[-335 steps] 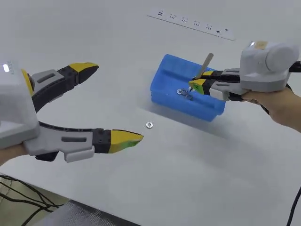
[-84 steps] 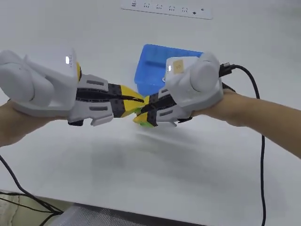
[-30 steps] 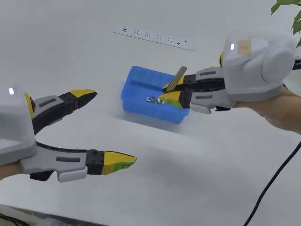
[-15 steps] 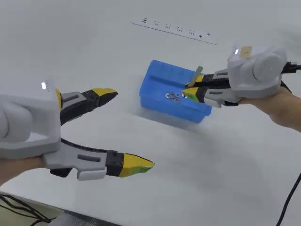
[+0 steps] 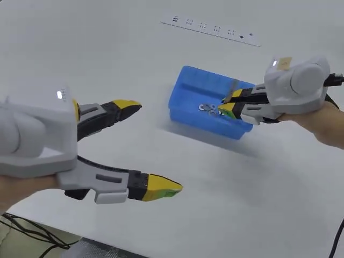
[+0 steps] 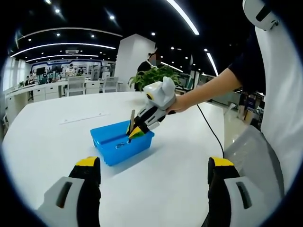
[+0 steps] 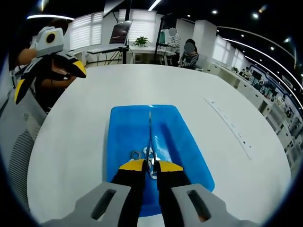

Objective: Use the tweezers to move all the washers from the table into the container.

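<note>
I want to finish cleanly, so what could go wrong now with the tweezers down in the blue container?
The tweezers, clamped in the right gripper, sit close over the washers; pulling out could flick one over the container wall. The open left gripper hovers apart from the container, so a snag might shift it.

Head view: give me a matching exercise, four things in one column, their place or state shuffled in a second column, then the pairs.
1. left gripper
2. right gripper
3. washers
4. power strip

A. lying in the blue container
B. jaws wide apart, holding nothing
C. beyond the blue container, farthest from the person
D. shut on the tweezers

Pairs: 1-B, 2-D, 3-A, 4-C
</note>
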Tool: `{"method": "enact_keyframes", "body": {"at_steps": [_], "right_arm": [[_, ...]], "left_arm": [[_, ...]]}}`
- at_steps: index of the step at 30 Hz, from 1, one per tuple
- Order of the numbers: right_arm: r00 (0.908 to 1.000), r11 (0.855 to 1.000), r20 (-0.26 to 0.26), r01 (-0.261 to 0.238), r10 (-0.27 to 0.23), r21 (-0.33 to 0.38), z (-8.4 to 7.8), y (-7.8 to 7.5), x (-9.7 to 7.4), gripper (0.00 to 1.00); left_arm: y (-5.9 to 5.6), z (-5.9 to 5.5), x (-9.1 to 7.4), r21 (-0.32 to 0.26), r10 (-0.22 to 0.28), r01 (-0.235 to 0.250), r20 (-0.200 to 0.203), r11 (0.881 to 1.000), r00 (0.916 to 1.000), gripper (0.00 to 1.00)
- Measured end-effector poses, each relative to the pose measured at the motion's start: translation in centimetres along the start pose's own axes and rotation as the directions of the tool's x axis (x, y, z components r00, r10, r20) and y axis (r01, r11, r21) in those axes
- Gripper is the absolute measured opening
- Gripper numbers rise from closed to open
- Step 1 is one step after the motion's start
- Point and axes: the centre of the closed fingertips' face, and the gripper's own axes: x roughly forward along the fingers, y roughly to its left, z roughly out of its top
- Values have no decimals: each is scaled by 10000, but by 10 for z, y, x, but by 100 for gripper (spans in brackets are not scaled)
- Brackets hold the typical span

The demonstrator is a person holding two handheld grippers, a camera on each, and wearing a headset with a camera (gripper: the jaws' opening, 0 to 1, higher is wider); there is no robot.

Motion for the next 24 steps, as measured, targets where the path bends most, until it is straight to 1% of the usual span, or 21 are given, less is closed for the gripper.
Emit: {"method": "enact_keyframes", "body": {"at_steps": [5,11,14,16,17,18,19,20,21,22,23,24], "right_arm": [[9999,10000,134,15,-16,57,6,0,-3,11],[9999,10000,145,-26,25,2,9,1,-4,10],[9998,10000,215,-25,26,-39,12,1,-6,9],[9995,9999,292,-70,73,-74,17,3,-7,8],[9994,9999,326,-88,92,-116,19,4,-8,8],[9993,9998,352,-107,112,-154,21,5,-9,8],[9990,9997,418,-138,146,-191,25,6,-11,8],[9985,9996,499,-202,212,-210,29,8,-11,8],[9981,9992,542,-262,279,-313,33,11,-13,8],[9984,9987,503,-253,275,-450,35,12,-13,8],[9986,9980,434,-263,288,-569,36,13,-13,8],[9988,9979,408,-258,283,-593,36,14,-12,8]], "left_arm": [[1,2,0,95,54,-54,26,9999,10000,99],[5,1,-7,122,207,-207,-3,9997,9998,99],[10,1,-9,82,333,-333,21,9994,9994,99],[14,3,-8,72,399,-400,71,9992,9992,97],[18,6,-6,142,493,-495,158,9987,9987,97],[25,10,-4,315,711,-719,245,9969,9972,97],[33,16,1,607,831,-853,371,9945,9959,97],[37,20,5,702,780,-807,399,9943,9962,96],[43,26,12,832,669,-694,321,9941,9972,93],[47,32,17,1027,608,-644,376,9926,9974,89],[52,41,25,1205,481,-537,483,9913,9977,84],[55,47,31,1274,365,-434,559,9909,9978,81]]}}
